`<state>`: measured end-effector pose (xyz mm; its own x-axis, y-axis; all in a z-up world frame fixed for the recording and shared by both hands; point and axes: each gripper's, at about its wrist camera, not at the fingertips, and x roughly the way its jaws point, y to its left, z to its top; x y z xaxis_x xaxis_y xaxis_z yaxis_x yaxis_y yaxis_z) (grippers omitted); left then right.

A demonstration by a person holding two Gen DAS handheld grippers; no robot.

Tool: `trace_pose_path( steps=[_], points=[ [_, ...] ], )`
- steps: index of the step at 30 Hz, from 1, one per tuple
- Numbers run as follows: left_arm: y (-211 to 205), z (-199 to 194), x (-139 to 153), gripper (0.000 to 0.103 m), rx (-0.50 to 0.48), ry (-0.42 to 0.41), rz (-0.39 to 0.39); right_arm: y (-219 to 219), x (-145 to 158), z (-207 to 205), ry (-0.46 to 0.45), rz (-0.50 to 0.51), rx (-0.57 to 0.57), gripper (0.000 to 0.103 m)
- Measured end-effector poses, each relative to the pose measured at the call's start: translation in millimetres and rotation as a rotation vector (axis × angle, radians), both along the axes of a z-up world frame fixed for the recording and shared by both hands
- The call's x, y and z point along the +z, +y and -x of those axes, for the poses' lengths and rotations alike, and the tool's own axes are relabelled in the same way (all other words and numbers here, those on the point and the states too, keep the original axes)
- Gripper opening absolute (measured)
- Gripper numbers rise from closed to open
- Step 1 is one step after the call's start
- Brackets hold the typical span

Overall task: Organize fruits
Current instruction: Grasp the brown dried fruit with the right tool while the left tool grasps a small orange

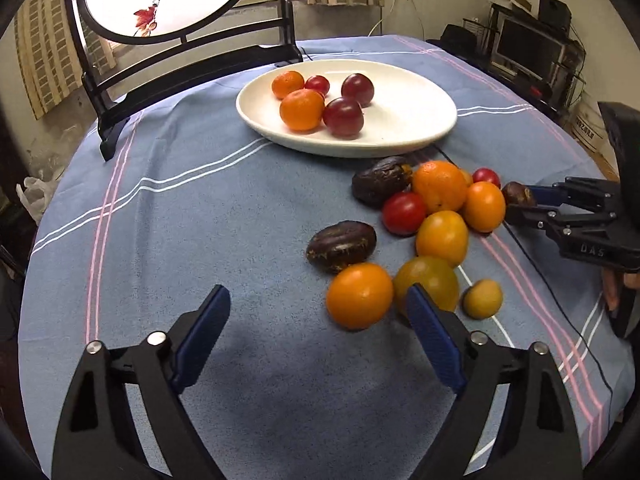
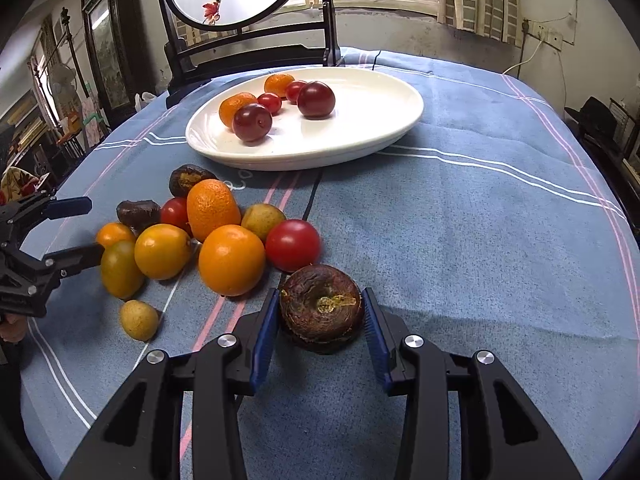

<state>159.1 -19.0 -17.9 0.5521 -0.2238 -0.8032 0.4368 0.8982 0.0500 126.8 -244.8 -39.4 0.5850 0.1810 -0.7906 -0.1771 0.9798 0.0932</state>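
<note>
A white plate (image 1: 404, 136) (image 2: 372, 136) at the back of the table holds two oranges, two dark red plums and small red tomatoes. A loose pile of oranges, yellow fruits, red tomatoes and dark brown fruits (image 1: 440, 216) (image 2: 208, 236) lies in front of it. My right gripper (image 2: 322, 316) (image 1: 520, 204) is closed around a dark brown wrinkled fruit (image 2: 322, 312) (image 1: 518, 194) at the pile's right edge, on the cloth. My left gripper (image 1: 320, 308) is open and empty, just before an orange fruit (image 1: 359, 295); it also shows in the right wrist view (image 2: 86, 226).
A blue striped cloth (image 1: 200, 220) covers the round table. A black stand with a round painted screen (image 1: 180, 8) stands at the back behind the plate. A dark cable (image 2: 312, 196) runs across the cloth near the pile.
</note>
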Motion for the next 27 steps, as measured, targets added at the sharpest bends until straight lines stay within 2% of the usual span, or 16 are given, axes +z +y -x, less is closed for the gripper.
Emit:
trace_pose_path(
  steps=[3, 7, 8, 9, 10, 12, 13, 17, 22, 24, 27],
  points=[
    [2.2, -5.4, -3.3, 0.075, 0.014, 0.028, 0.036, 0.1, 1.5, 1.8, -0.009, 0.003, -0.002, 0.042],
    [-2.1, -7.1, -9.8, 0.069, -0.004, 0.052, 0.072, -0.1, 3.4, 3.6, -0.022, 0.003, -0.003, 0.042],
    [-4.3, -9.5, -14.6, 0.062, -0.013, 0.081, 0.085, -0.3, 3.3, 3.9, -0.021, 0.003, -0.004, 0.042],
    [-6.5, -11.6, -20.1, 0.061, -0.025, 0.116, 0.102, -0.4, 3.1, 3.9, -0.020, 0.005, -0.006, 0.042],
    [-8.7, -10.9, -20.1, 0.058, -0.019, 0.098, 0.096, -0.6, 2.7, 3.7, -0.019, 0.006, -0.008, 0.042],
    [-14.0, -8.9, -19.3, 0.040, -0.038, 0.084, 0.100, -1.3, 3.7, 4.2, -0.024, 0.001, -0.010, 0.042],
    [-17.2, -7.6, -18.3, 0.035, -0.038, 0.084, 0.092, -1.9, 4.8, 4.8, -0.029, -0.006, -0.010, 0.042],
    [-27.8, 1.8, -9.4, 0.035, -0.038, 0.077, 0.069, -7.3, 12.8, 8.6, -0.061, -0.047, -0.023, 0.041],
    [-31.0, 18.0, 29.7, 0.035, -0.071, -0.024, 0.105, -10.7, 34.2, 14.7, -0.108, -0.073, -0.057, 0.041],
    [-32.8, 19.3, 48.1, 0.035, -0.072, -0.077, 0.103, -11.3, 46.8, 14.5, -0.117, -0.098, -0.043, 0.041],
    [-35.9, 11.4, 77.4, 0.035, -0.065, -0.160, 0.140, -11.4, 66.0, 10.1, -0.147, -0.084, -0.027, 0.041]
  ],
)
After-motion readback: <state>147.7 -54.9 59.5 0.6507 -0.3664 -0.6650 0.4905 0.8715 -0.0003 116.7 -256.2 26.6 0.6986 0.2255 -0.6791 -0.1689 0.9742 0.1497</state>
